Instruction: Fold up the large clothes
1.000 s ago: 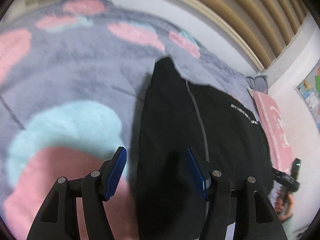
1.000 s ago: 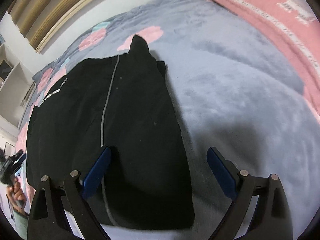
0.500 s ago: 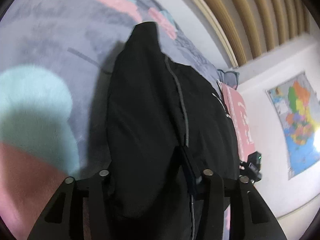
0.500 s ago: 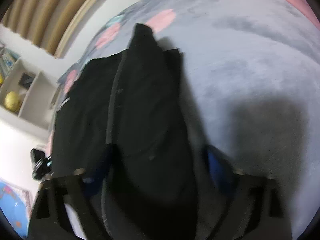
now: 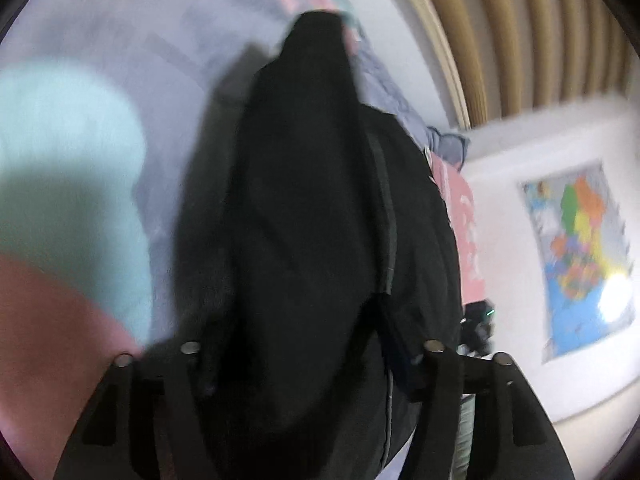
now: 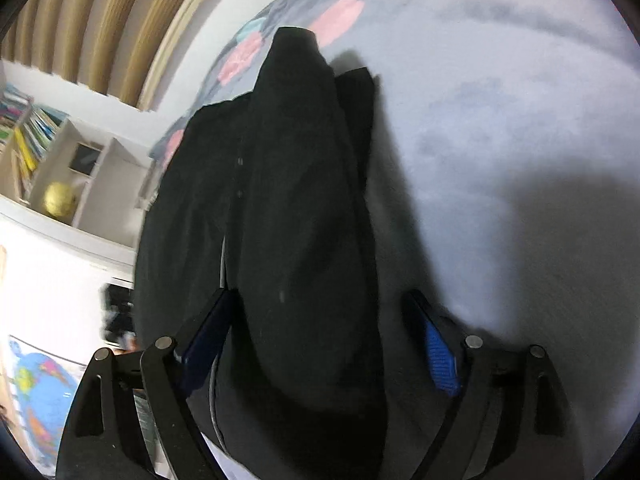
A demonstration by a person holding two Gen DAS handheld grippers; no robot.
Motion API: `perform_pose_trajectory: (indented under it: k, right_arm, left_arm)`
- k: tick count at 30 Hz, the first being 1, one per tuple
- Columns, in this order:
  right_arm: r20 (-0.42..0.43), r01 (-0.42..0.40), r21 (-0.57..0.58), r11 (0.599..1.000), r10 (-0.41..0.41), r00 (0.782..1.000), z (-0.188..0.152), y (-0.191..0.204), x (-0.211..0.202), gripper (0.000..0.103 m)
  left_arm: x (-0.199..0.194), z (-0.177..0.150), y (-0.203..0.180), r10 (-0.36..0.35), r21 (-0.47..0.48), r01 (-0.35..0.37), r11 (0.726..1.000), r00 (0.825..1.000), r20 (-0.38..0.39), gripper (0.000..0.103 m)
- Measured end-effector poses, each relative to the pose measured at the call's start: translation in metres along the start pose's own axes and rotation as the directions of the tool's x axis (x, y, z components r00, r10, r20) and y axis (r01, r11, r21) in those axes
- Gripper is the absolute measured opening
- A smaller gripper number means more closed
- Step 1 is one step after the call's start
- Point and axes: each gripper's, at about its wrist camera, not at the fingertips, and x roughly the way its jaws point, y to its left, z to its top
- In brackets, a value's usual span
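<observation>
A grey blanket [image 6: 500, 120] (pink and teal patches) covers the bed; a black garment [image 6: 288, 200] lies on it.

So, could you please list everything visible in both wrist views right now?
Black fabric garment: one, black, bunched lengthwise on the bed between both pairs of fingers.
Grey plush blanket: one, grey with pink and teal patches, under the garment.
Pink pillow: one, pink, beyond the garment.
World map poster: one, multicoloured, on the white wall.
White shelf unit: one, white, holding books and a yellow ball.
Left gripper: one, black, fingers straddling the garment, just been opening.
Right gripper: one, black with blue pads, likewise.
</observation>
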Motion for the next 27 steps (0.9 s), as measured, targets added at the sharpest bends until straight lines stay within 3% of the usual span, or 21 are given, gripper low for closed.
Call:
perform_pose_trajectory:
  k: [1,2,3,5,8,11,16,19,20,21,22,25,27]
  right_arm:
    - [-0.002,-0.023,-0.002,1.0,0.023,1.0,0.003,0.001,0.004,0.085]
    - [-0.004,-0.054,-0.014,0.998,0.054,0.999,0.006,0.003,0.008,0.068]
    - [-0.015,-0.088,-0.025,0.996,0.088,0.996,0.008,0.007,0.012,0.066]
    - [-0.006,-0.076,-0.053,0.996,0.076,0.997,0.007,0.015,0.014,0.059]
    - [0.036,-0.102,-0.092,0.991,0.106,0.994,-0.001,0.029,0.002,0.046]
    - [0.071,-0.12,-0.16,0.98,0.133,0.989,-0.011,0.056,-0.023,0.041]
    - [0.082,-0.085,-0.29,0.953,0.113,0.99,-0.05,0.116,-0.067,0.04]
    - [0.103,-0.064,-0.339,0.938,0.105,0.989,-0.086,0.147,-0.095,0.04]
    - [0.111,-0.056,-0.353,0.934,0.102,0.989,-0.101,0.155,-0.108,0.04]
    - [0.113,-0.056,-0.362,0.93,0.103,0.988,-0.113,0.154,-0.122,0.04]
    - [0.117,-0.047,-0.367,0.929,0.096,0.988,-0.126,0.158,-0.131,0.04]
    - [0.093,-0.011,-0.323,0.946,0.044,0.995,-0.153,0.149,-0.139,0.039]
    - [0.103,0.07,-0.31,0.948,-0.04,0.994,-0.162,0.135,-0.132,0.039]
  left_arm:
    - [0.002,-0.001,0.002,-0.011,-0.012,0.011,1.0,1.0,0.009,0.066]
    - [0.002,-0.002,0.001,-0.014,-0.01,0.014,1.0,1.0,0.016,0.066]
    - [0.001,-0.004,-0.002,-0.019,-0.002,0.019,1.0,1.0,0.024,0.065]
    - [-0.004,-0.01,-0.016,0.011,0.037,-0.013,0.999,0.998,0.06,0.047]
    - [-0.022,-0.021,-0.043,0.026,0.129,-0.043,0.991,0.991,0.127,0.032]
    - [-0.048,-0.038,-0.084,-0.055,0.216,0.017,0.976,0.984,0.17,0.028]
    - [-0.089,-0.083,-0.153,-0.081,0.349,0.007,0.937,0.977,0.198,0.027]
    - [-0.116,-0.111,-0.165,-0.103,0.407,0.006,0.913,0.971,0.217,0.024]
    - [-0.126,-0.122,-0.169,-0.156,0.429,0.049,0.902,0.963,0.218,0.011]
    - [-0.136,-0.136,-0.172,-0.224,0.436,0.122,0.892,0.956,0.189,0.011]
    - [-0.138,-0.142,-0.176,-0.219,0.446,0.112,0.888,0.956,0.196,0.011]
    - [-0.132,-0.172,-0.172,-0.04,0.458,-0.072,0.886,0.972,0.23,0.012]
    - [-0.128,-0.172,-0.14,0.016,0.355,-0.102,0.929,0.971,0.238,0.012]
